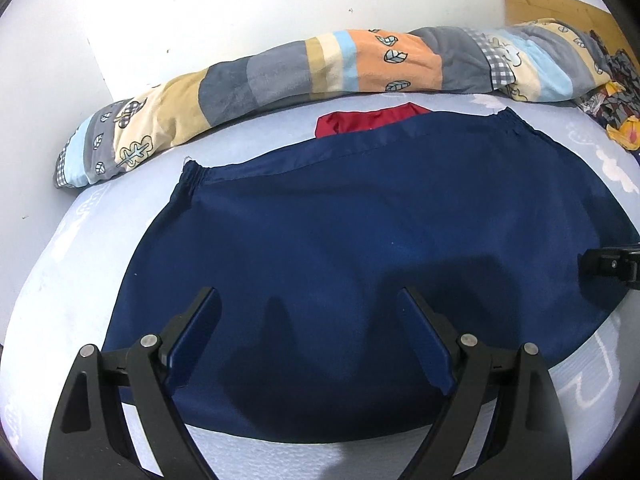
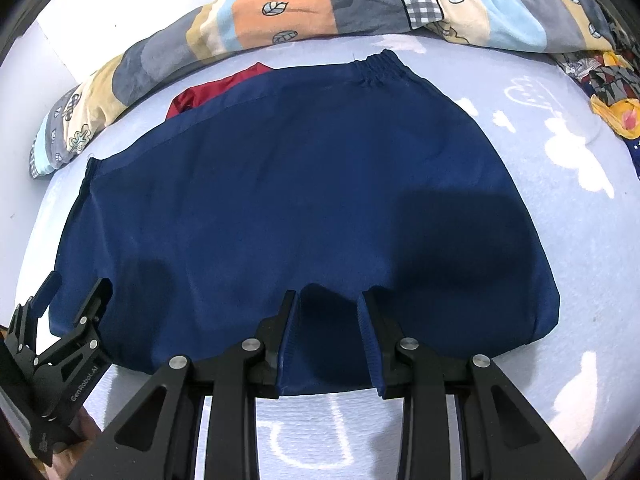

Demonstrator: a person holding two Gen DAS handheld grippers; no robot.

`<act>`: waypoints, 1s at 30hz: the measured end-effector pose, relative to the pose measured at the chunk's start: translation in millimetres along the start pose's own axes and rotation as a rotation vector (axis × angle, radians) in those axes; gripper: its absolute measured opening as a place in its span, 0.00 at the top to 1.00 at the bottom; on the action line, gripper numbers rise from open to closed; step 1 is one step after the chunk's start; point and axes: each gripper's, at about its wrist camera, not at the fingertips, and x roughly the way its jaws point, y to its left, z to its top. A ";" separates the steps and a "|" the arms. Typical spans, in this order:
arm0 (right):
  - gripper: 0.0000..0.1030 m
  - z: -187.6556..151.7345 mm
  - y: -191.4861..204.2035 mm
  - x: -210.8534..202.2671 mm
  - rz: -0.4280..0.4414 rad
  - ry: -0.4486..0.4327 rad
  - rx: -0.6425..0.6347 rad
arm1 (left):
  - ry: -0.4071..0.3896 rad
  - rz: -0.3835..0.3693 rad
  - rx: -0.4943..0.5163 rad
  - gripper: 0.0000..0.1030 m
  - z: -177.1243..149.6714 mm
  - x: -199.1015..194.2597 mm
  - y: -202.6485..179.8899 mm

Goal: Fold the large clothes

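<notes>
A navy garment lies flat on the bed, its elastic waistband along the far edge. My left gripper hovers open and wide over the garment's near left part, nothing between its fingers; it also shows in the right wrist view at lower left. My right gripper hangs over the near edge with its jaws a narrow way apart, casting a shadow on the cloth beneath; no fold is pinched between the pads. Its tip shows at the right edge of the left wrist view.
A red cloth peeks out beyond the waistband. A rolled patchwork quilt lies along the white wall. A dark patterned cloth sits at far right by a wooden headboard. The light blue bedsheet surrounds the garment.
</notes>
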 end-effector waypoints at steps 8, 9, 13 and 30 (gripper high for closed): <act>0.69 0.1 0.7 1.6 -0.004 0.009 0.001 | 0.007 0.011 0.007 0.12 -1.5 2.7 -1.5; 0.69 0.0 0.8 2.9 -0.008 0.014 -0.001 | 0.013 0.012 0.009 0.12 -2.0 4.3 -1.5; 0.69 -0.8 -1.3 10.4 -0.013 0.043 0.000 | 0.063 0.029 0.026 0.12 -7.9 16.3 -2.9; 0.59 12.2 -150.8 -33.2 0.096 -0.066 0.404 | 0.182 -0.068 -0.533 0.12 -43.9 13.7 171.3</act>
